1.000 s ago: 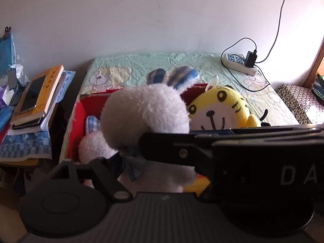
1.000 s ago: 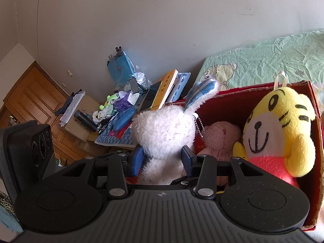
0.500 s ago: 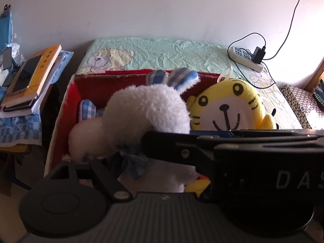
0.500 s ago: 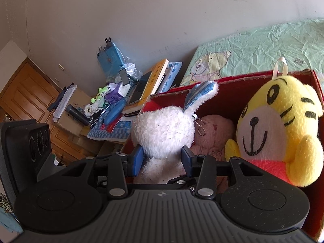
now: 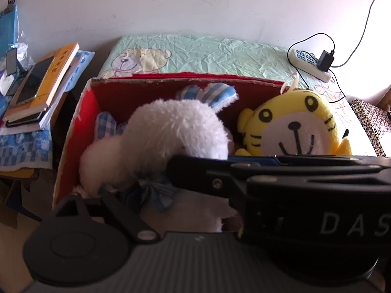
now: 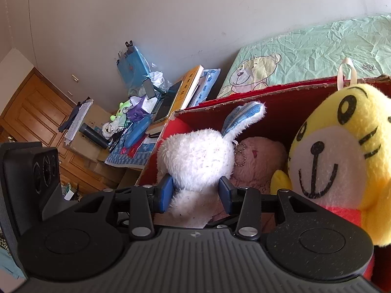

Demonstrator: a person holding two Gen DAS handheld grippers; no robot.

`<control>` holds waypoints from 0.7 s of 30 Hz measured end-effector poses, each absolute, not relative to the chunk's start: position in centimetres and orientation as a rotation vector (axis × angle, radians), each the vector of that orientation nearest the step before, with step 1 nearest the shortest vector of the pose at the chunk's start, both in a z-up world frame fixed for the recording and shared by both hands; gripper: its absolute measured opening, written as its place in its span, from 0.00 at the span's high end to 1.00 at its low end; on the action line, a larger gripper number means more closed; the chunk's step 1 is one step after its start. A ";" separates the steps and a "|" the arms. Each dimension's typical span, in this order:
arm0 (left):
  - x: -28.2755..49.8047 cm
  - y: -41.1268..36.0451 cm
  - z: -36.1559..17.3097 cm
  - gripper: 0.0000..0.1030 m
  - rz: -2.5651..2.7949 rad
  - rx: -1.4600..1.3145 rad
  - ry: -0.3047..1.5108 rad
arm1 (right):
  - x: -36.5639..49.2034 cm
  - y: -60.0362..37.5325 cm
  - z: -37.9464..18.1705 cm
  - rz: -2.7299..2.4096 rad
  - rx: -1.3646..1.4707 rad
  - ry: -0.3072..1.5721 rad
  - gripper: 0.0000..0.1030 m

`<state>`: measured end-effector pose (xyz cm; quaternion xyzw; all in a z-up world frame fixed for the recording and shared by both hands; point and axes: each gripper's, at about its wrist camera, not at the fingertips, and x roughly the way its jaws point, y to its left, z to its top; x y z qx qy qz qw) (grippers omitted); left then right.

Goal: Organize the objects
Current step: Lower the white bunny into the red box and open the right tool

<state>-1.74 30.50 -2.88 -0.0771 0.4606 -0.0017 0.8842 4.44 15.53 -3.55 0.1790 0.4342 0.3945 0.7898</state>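
Lowered since a second ago: white rabbit plush, now sunk further into the red cardboard box, its head level with the far rim rather than above it.

Right gripper: blue pads clamped on the rabbit's body just under the head.

Left gripper: seen from its own camera, one black finger lies across the rabbit's lower body; the other is hidden, so whether it is gripping cannot be told.

White rabbit plush: roughly upright, long axis near-to-far, blue striped ear pointing up and to the far right. Occupies the left part of the box.

Pink plush: in the box, touching the rabbit's right side.

Yellow tiger plush: right part of the box, upright, face toward the cameras.

Box stands on a bed with a green bear-print sheet.

Stack of books: left of the box, on a cluttered side table.

Power strip: far right on the bed.
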 end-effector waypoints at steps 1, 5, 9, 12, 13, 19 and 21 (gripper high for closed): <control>-1.6 30.6 -3.0 0.12 -0.001 -0.169 0.965 | 4.5 15.5 -3.7 0.849 0.389 0.938 0.57; -1.3 30.7 -3.4 0.11 0.012 -0.188 0.986 | 4.4 15.3 -3.8 0.851 0.396 0.940 0.57; -1.3 30.5 -3.6 0.08 0.014 -0.186 0.998 | 4.4 15.3 -3.9 0.851 0.403 0.944 0.56; -1.2 30.4 -3.7 0.08 0.020 -0.186 1.001 | 4.6 15.2 -4.0 0.851 0.414 0.950 0.56; -1.2 30.4 -3.7 0.08 0.021 -0.187 1.000 | 4.7 15.2 -4.0 0.852 0.414 0.951 0.56; -1.0 30.3 -3.8 0.08 0.032 -0.193 1.017 | 5.0 15.1 -4.3 0.855 0.431 0.963 0.54; -1.1 30.1 -3.9 0.08 0.036 -0.189 1.021 | 4.9 15.0 -4.4 0.851 0.439 0.970 0.53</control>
